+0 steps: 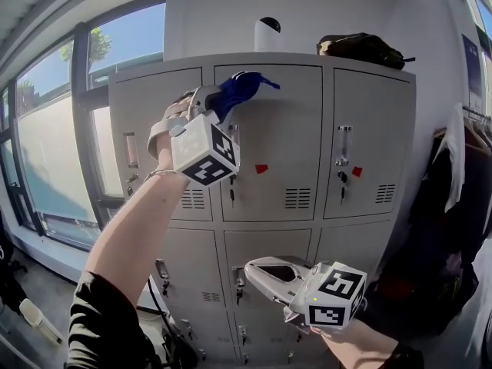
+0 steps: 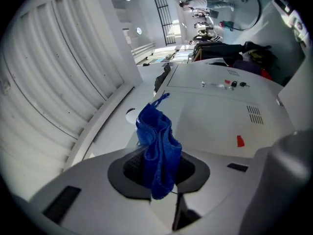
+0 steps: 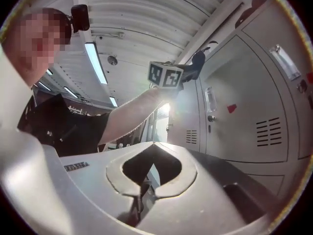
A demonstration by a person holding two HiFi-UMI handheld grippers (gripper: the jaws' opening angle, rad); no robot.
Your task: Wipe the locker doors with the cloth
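Observation:
My left gripper is raised high and shut on a bunched blue cloth, which rests against the top of the upper middle locker door. In the left gripper view the blue cloth hangs pinched between the closed jaws of the left gripper, with the grey locker door beyond it. My right gripper is held low in front of the lower lockers, shut and empty. Its own view shows the right gripper with tips met and nothing between them.
The grey locker bank has handles, vents and red tags. A white device and a dark bag sit on top. Large windows are at left; dark clothing hangs at right.

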